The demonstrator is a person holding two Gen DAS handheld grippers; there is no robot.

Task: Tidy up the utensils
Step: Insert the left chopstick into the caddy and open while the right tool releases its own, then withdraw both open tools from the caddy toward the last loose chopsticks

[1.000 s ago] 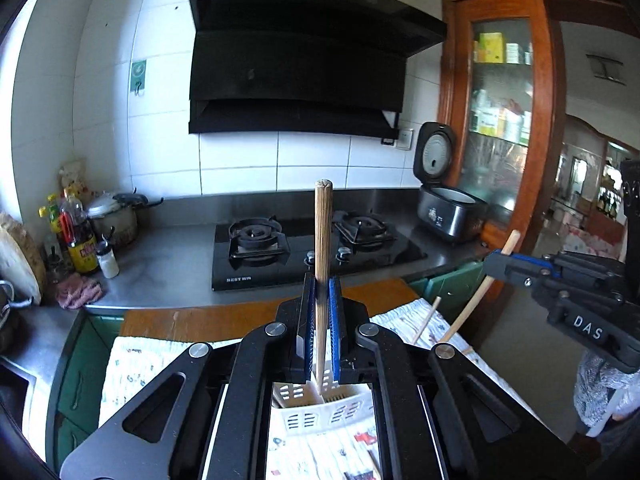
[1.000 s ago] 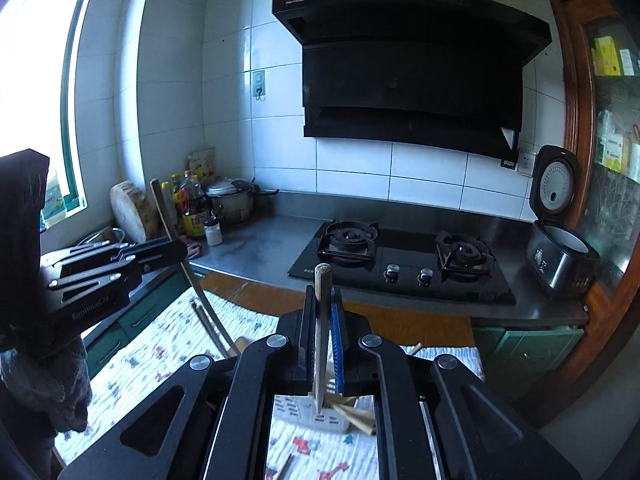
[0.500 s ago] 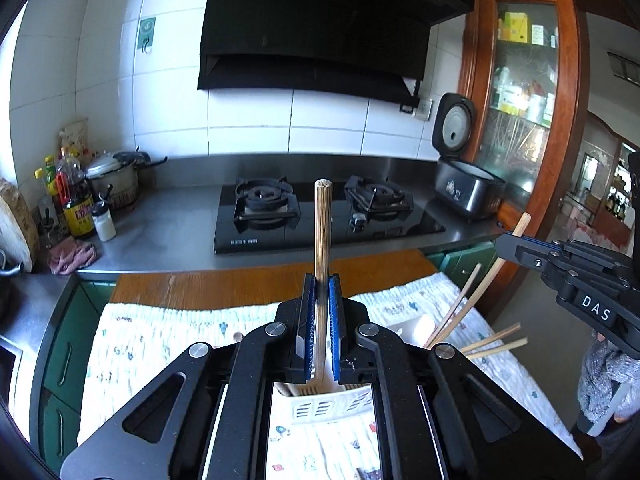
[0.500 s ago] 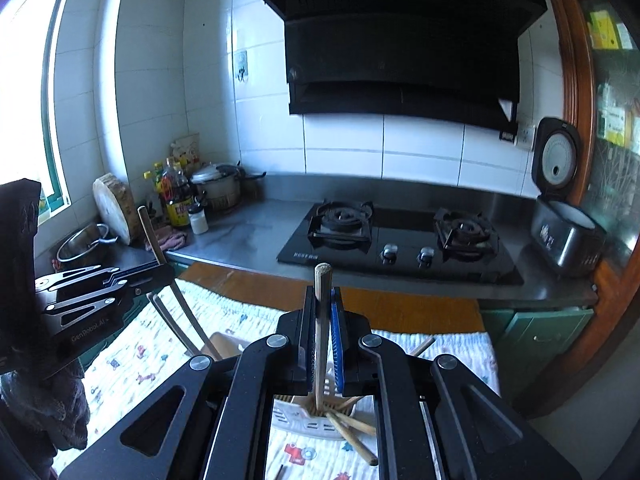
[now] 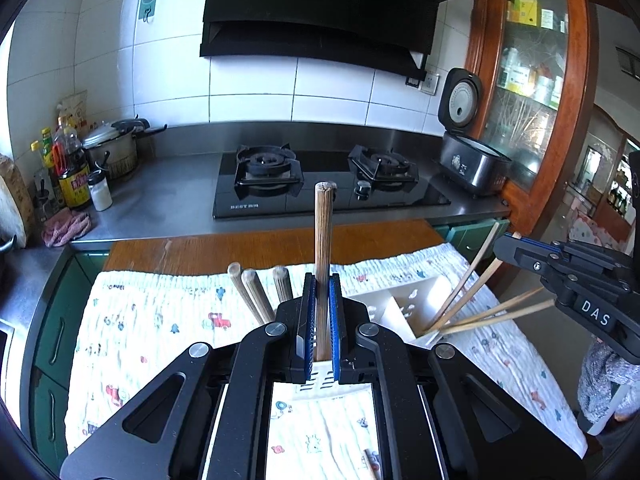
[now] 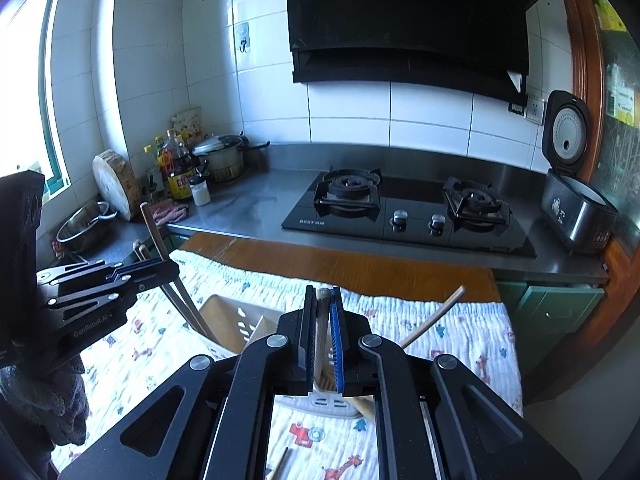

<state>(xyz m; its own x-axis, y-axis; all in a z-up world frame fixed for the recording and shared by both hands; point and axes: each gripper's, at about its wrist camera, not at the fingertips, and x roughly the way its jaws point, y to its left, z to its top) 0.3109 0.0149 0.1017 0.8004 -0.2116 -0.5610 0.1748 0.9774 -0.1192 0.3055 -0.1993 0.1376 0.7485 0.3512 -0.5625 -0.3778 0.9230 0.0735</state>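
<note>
Patterned cloth [image 5: 152,320]; both claws pinching upright chopsticks [image 5: 323,264], tips apparently down into caddy [image 5: 404,304].

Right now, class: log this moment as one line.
left gripper: shut on chopstick | right gripper: shut on second chopstick | both above white holder | cloth beneath

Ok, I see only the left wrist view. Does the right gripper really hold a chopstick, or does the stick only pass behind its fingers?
Observer: It holds one. In its own view the right gripper is shut on an upright chopstick, above the basket.
Operator: Thank you. What is beyond the round board at my left edge?
Observer: A steel bowl sits on the counter beside that board, on the nearer side.
</note>
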